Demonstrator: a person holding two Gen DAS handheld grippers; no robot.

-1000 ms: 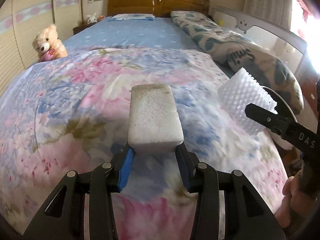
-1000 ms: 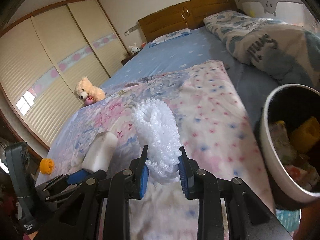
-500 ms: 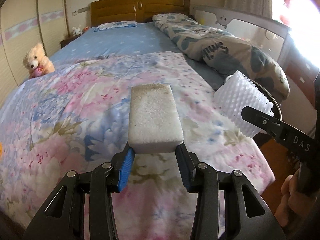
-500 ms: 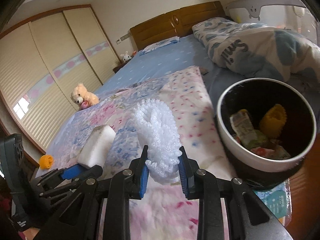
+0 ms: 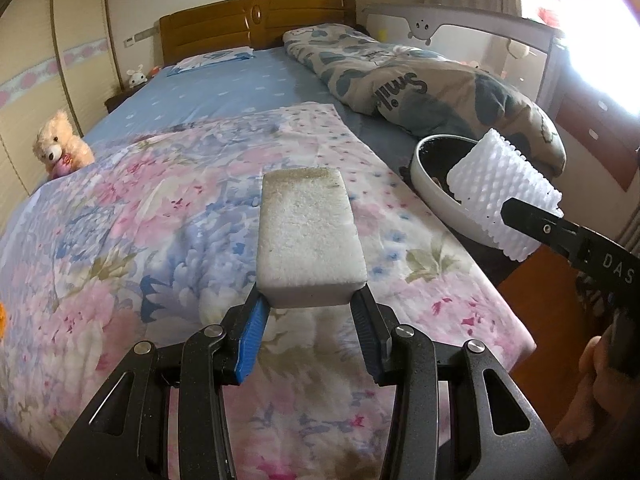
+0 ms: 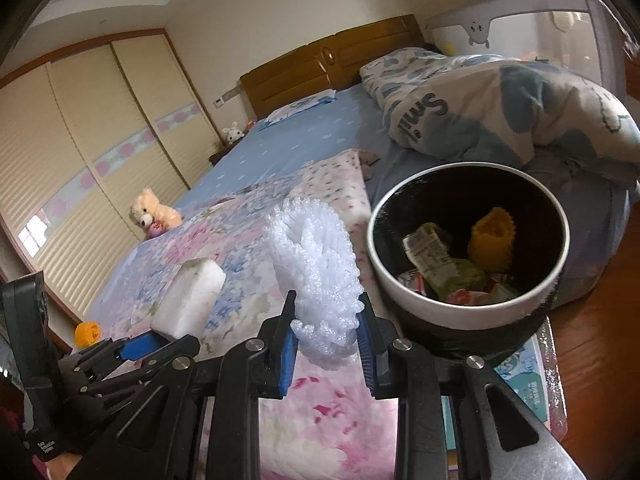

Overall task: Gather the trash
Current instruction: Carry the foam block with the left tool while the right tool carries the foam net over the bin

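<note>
My left gripper [image 5: 310,314] is shut on a white foam block [image 5: 310,236] and holds it above the floral bedspread [image 5: 140,220]; the block also shows in the right wrist view [image 6: 188,300]. My right gripper [image 6: 326,342] is shut on a white foam net sleeve [image 6: 318,268], which also shows in the left wrist view [image 5: 506,196]. A white-rimmed black trash bin [image 6: 464,312] stands just right of the sleeve, beside the bed's corner. It holds wrappers and a yellow foam piece [image 6: 492,244]. The bin's rim shows behind the sleeve in the left wrist view [image 5: 428,180].
A teddy bear [image 5: 60,148] sits at the bed's left edge. A rolled duvet [image 5: 420,84] lies along the right side. An orange item [image 6: 88,332] lies at the bed's near left. A crib rail [image 5: 460,28] and wooden floor [image 6: 600,320] are to the right.
Both grippers have moved right toward the bed's corner with their loads. The trash bin has come fully into the right wrist view, closer to the sleeve.
</note>
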